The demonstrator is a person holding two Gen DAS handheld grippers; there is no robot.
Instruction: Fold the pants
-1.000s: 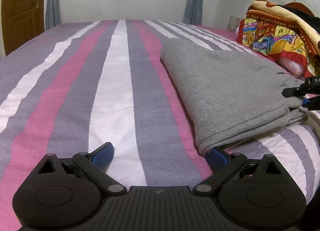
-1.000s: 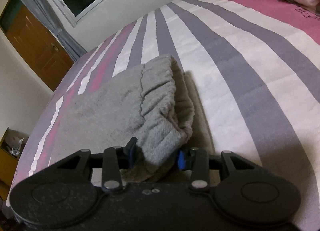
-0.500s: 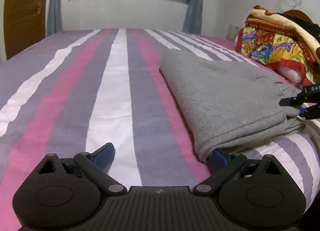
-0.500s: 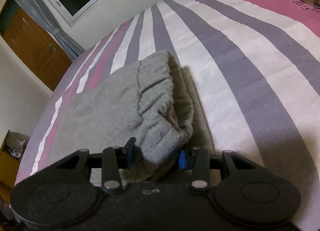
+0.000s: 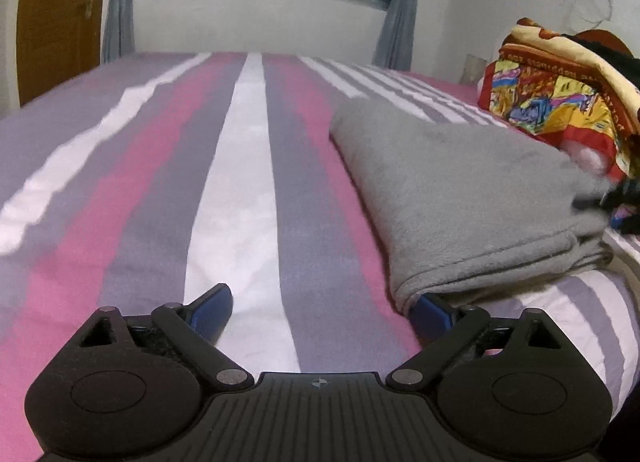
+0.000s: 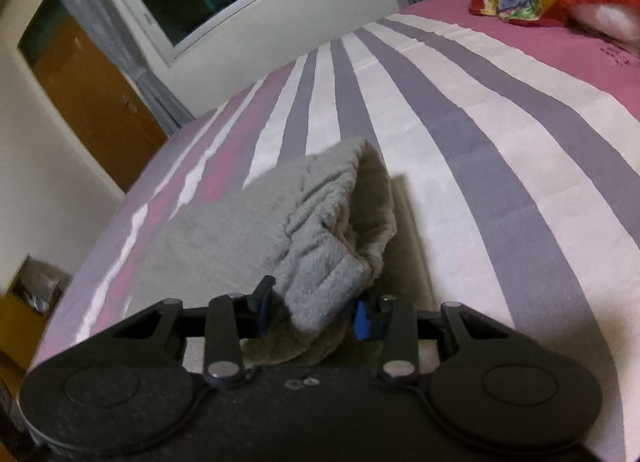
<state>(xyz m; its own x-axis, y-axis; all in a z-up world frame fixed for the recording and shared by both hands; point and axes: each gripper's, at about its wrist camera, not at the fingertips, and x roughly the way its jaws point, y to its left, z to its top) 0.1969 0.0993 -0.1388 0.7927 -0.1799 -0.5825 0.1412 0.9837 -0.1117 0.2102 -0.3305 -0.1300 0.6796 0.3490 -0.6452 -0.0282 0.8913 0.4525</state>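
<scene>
So the gray pants point(image 5: 460, 198) are already down to a compact stack, lying right of center in the left wrist view on the striped bed point(image 5: 248, 190), with several layers showing along the near edge. Looks mostly done to me. My right claw point(image 6: 312, 312) is closing on the bunched waistband end, low in the middle of its frame, with the fabric wedged between the blue pads. My left claw point(image 5: 320, 308) is spread wide; its right-side finger is tucked under the stack's near corner and the other sits over bare sheet. My guess is what's left is one last fold or just tidying and letting go. A colorful blanket point(image 5: 560, 102) sits at the far right.
</scene>
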